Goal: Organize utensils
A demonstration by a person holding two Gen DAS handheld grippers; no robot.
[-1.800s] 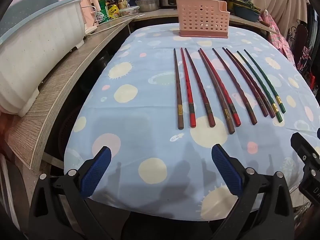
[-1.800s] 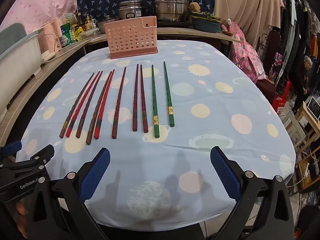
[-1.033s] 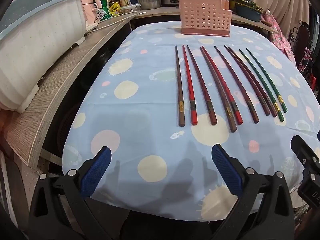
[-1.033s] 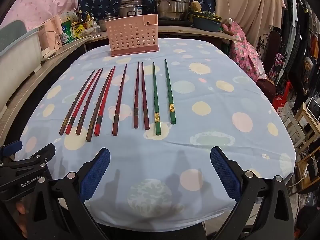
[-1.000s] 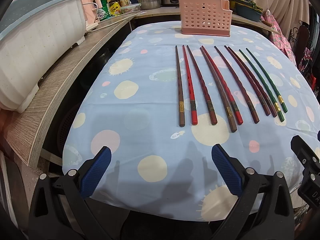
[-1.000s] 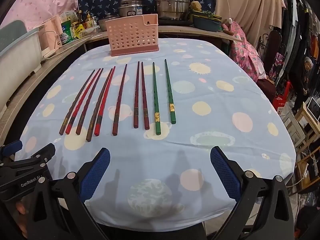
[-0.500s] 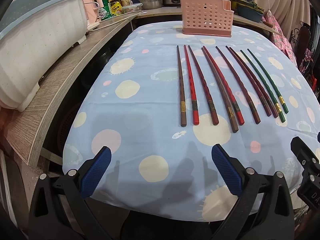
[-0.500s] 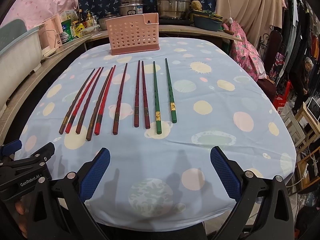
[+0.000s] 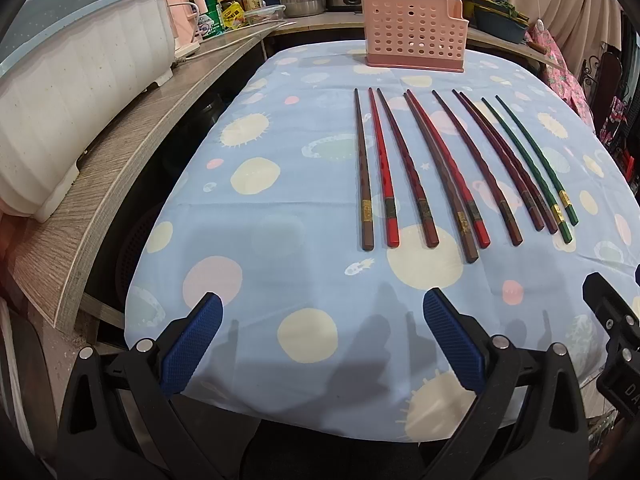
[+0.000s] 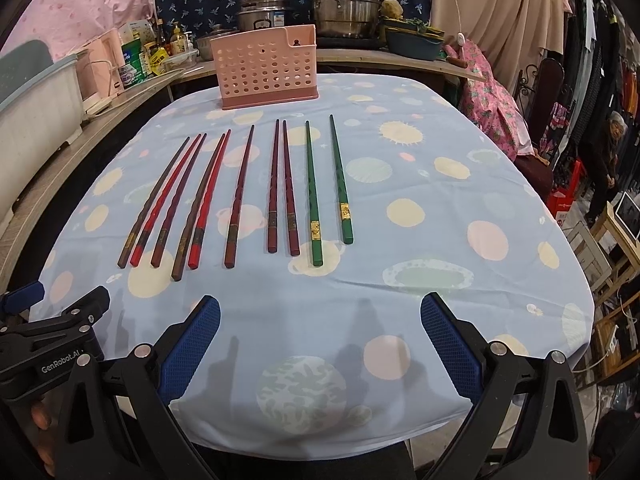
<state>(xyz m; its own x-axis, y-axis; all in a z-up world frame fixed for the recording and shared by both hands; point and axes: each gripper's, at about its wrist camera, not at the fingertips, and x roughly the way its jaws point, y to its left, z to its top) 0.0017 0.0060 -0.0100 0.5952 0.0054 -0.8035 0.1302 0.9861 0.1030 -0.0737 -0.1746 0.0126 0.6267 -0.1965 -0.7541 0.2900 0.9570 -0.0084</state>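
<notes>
1. Left gripper at near edge of the bench, fingers spread wide, holding nothing. Same spread as in the earlier frames.
2. Right gripper likewise at near edge, fingers wide apart, empty. No change in opening.
3. In the right wrist view the left gripper body sits at the near left; in the left wrist view part of the right gripper shows at the near right edge.
4. Tablecloth, light blue with pale dots, covers the bench; gripper shadows fall on its near part.
5. Chopsticks lie flat in a row mid-bench, thick ends near, tips pointing far. Ten in all: brown, red and dark-red ones to the left, two green chopsticks at the right end of the row.
6. Versus earlier frames the row looks slightly closer in both views; both grippers have eased forward a little. Chopstick order and spacing unchanged, none touched.
7. Pink holder, perforated, stands upright at the far end of the bench, well apart from the chopstick tips. No chopstick in it that can be seen.
8. Far behind: steel pots on a counter, white tub on the left shelf.
</notes>
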